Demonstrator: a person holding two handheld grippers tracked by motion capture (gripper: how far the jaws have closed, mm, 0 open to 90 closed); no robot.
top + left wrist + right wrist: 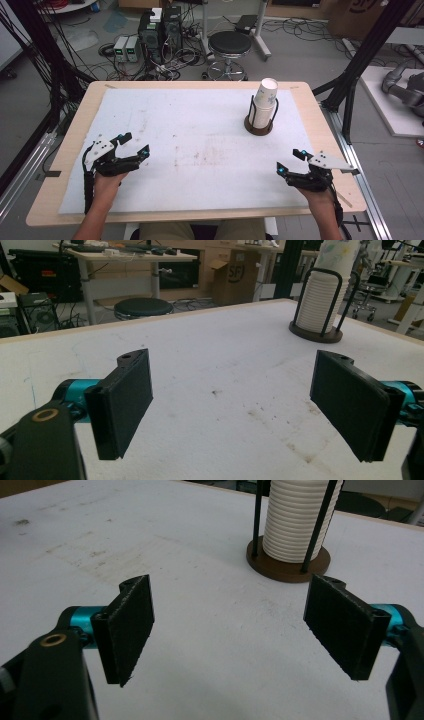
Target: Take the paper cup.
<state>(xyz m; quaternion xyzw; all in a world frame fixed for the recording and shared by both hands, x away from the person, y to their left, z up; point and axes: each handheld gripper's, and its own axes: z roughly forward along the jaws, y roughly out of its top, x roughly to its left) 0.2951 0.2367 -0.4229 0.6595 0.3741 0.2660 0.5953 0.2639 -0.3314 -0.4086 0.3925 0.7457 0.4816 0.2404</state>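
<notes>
Fingers [129, 136] spread, both hands low.

This is a robotics or electronics lab. Behind the light wooden table [60, 165] topped with a white foam sheet [200, 125], black desktop computer towers [160, 30] and small grey power units [126, 47] stand on a grey concrete floor [300, 45] strewn with tangled black cables [165, 67]. A round black stool on a chrome base [229, 50] stands near. Black metal frame posts [367, 50] flank the table, and a grey robot arm [402, 87] lies at the right.
</notes>
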